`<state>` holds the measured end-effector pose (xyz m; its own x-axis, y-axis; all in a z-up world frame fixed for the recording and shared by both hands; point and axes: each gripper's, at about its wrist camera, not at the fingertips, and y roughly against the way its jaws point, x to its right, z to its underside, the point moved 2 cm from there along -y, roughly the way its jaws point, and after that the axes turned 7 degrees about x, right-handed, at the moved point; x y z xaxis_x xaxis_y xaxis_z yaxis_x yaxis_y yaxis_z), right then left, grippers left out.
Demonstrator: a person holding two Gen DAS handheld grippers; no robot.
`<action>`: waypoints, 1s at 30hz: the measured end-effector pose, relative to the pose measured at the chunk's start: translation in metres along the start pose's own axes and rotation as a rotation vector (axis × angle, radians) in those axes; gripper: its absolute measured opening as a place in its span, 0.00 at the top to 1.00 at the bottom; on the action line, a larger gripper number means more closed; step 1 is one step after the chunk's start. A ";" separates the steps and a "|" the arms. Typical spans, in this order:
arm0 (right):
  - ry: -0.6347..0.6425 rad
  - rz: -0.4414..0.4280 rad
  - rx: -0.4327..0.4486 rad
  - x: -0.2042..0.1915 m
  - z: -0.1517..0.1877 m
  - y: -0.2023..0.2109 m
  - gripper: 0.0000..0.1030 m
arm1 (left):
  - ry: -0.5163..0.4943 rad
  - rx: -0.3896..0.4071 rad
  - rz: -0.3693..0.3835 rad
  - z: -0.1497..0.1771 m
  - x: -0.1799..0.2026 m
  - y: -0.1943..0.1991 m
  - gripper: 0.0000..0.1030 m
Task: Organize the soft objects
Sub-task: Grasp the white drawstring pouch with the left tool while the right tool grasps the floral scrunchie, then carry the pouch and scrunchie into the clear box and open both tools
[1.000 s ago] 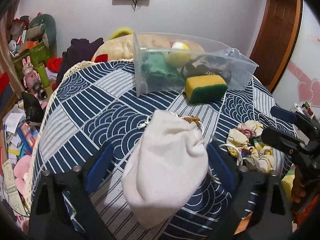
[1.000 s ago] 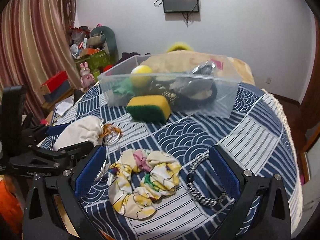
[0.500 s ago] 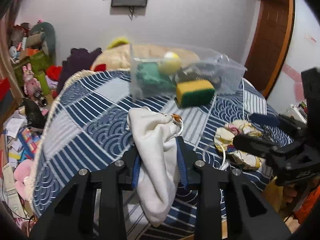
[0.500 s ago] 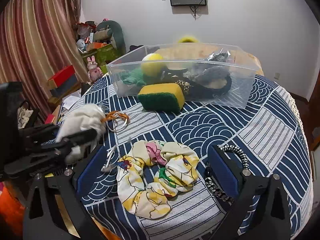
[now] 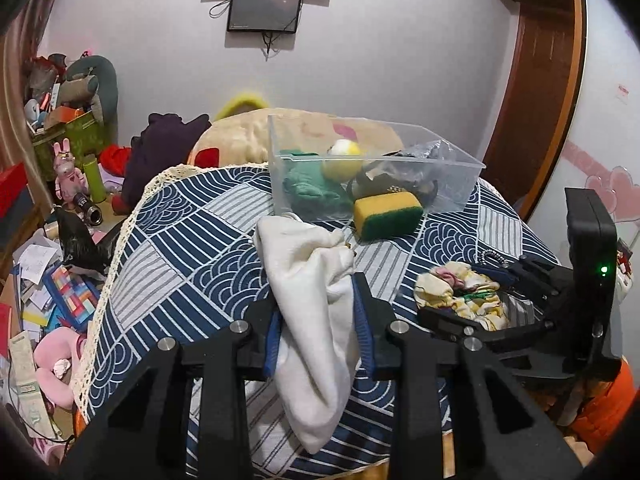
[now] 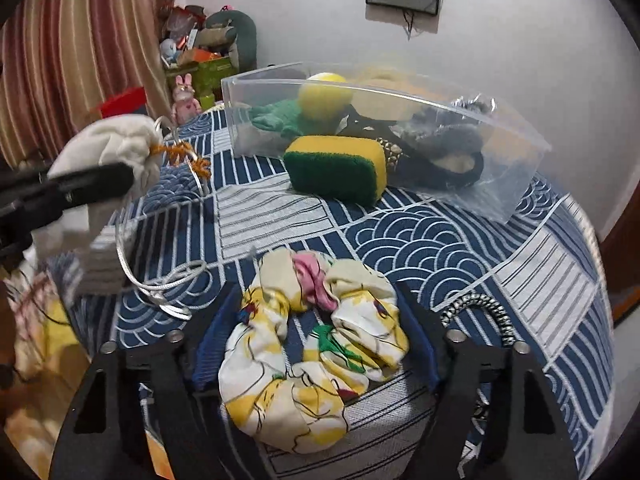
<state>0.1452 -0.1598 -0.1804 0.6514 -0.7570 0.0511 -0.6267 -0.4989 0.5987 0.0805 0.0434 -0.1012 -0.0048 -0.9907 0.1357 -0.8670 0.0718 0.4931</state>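
Note:
My left gripper is shut on a white drawstring pouch and holds it lifted above the table; the pouch also shows in the right wrist view, its cord trailing down. My right gripper stands open around a yellow floral scrunchie that lies on the blue patterned tablecloth; its pads sit beside the scrunchie. A clear plastic bin at the back holds a green cloth, a yellow ball and dark items. A yellow-green sponge lies in front of the bin.
A black-and-white braided hair band lies right of the scrunchie. A plush cushion sits behind the bin. The floor at left is cluttered with toys and papers. A wooden door stands at right.
My left gripper closed on the white pouch and lifted it toward the bin. My right gripper moved forward so that its open jaws flank the scrunchie.

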 end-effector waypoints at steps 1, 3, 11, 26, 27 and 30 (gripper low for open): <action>-0.005 -0.004 0.004 0.001 0.000 0.002 0.46 | -0.001 -0.002 0.003 0.000 0.001 -0.001 0.70; -0.024 0.002 0.005 0.007 -0.001 0.005 0.65 | -0.011 -0.008 0.009 0.001 0.004 -0.002 0.70; -0.134 -0.030 0.028 0.032 -0.009 0.020 0.80 | -0.041 0.010 0.015 -0.006 0.011 -0.002 0.70; -0.136 0.010 0.225 0.050 -0.065 0.059 0.80 | -0.057 0.153 0.021 -0.065 0.016 -0.001 0.69; -0.134 0.016 0.235 0.051 -0.069 0.060 0.80 | -0.057 0.163 0.019 -0.070 0.016 -0.002 0.69; -0.138 0.019 0.253 0.051 -0.079 0.059 0.80 | -0.053 0.187 0.028 -0.082 0.016 -0.004 0.69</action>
<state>0.1753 -0.1943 -0.0796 0.5851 -0.8088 -0.0595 -0.7361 -0.5604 0.3797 0.1245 0.0372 -0.0302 -0.0526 -0.9937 0.0990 -0.9437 0.0819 0.3206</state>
